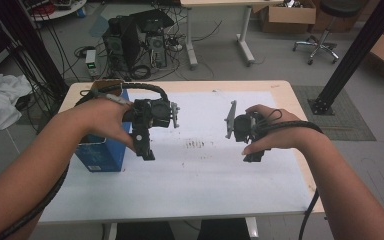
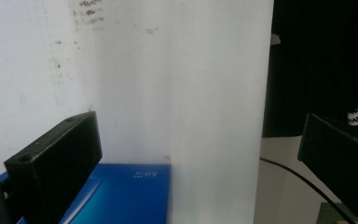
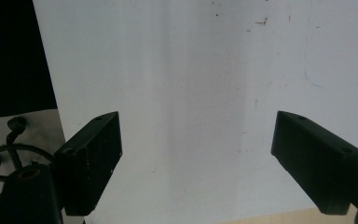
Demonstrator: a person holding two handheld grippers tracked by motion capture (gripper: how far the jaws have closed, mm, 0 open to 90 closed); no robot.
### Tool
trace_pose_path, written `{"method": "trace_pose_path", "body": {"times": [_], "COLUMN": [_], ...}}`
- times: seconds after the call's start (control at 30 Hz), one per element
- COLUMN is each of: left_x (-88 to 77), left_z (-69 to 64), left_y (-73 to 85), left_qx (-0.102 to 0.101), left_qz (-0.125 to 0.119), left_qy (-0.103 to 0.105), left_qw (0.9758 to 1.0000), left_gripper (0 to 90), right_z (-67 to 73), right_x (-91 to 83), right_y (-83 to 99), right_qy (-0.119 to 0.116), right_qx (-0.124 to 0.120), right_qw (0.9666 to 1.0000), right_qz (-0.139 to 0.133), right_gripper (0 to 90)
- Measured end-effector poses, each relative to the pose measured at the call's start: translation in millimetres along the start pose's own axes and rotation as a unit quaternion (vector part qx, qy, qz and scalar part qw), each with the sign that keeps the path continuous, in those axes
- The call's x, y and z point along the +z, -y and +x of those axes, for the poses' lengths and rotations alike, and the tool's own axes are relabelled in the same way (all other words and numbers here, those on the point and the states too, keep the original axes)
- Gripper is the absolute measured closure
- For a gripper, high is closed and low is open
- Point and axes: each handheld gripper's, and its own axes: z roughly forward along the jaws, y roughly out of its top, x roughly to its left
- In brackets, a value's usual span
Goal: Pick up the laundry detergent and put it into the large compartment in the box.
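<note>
Tongs both held above the white-covered surface, well apart from each other. Left tongs spread wide, nothing between the jaws; the blue rectangular cardboard box stands just beside and below them, its top showing by the left jaw in the left gripper view. Right tongs likewise wide open and empty over bare white sheet.
</note>
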Motion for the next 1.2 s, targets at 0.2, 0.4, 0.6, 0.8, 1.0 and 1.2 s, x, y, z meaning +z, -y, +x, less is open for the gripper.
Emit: {"method": "trace_pose_path", "body": {"times": [0.2,0.4,0.6,0.8,1.0,1.2], "left_x": [-1.4,-0.8,-0.3,0.2,-0.6,-0.2], "left_z": [-3.0,-7.4,-8.4,-9.3,-9.2,-9.1], "left_y": [-2.8,-5.4,-6.3,-8.3,-8.9,-7.7], "left_qx": [0.001,0.006,0.002,0.005,0.007,0.008], "left_qz": [-0.006,-0.005,0.001,-0.004,-0.006,-0.009], "left_qy": [-0.003,-0.005,-0.010,-0.009,-0.007,-0.007], "left_qw": [1.0000,1.0000,0.9999,0.9999,0.9999,0.9999], "left_gripper": [0.1,0.1,0.1,0.1,0.1,0.1], "right_z": [-2.2,-1.2,-1.9,-2.0,-1.6,-1.4], "right_x": [-0.4,-0.2,-0.6,0.4,1.9,1.4], "right_y": [-0.3,-4.4,-4.3,-5.2,-5.5,-5.2], "right_qy": [-0.001,0.000,0.002,0.003,0.001,0.002], "right_qx": [0.001,-0.004,-0.005,-0.006,-0.005,-0.004], "right_qw": [1.0000,1.0000,1.0000,1.0000,1.0000,1.0000], "right_qz": [0.004,0.004,0.002,0.001,0.003,0.002], "right_gripper": [16.2,16.2,16.2,16.1,16.2,16.2]}}
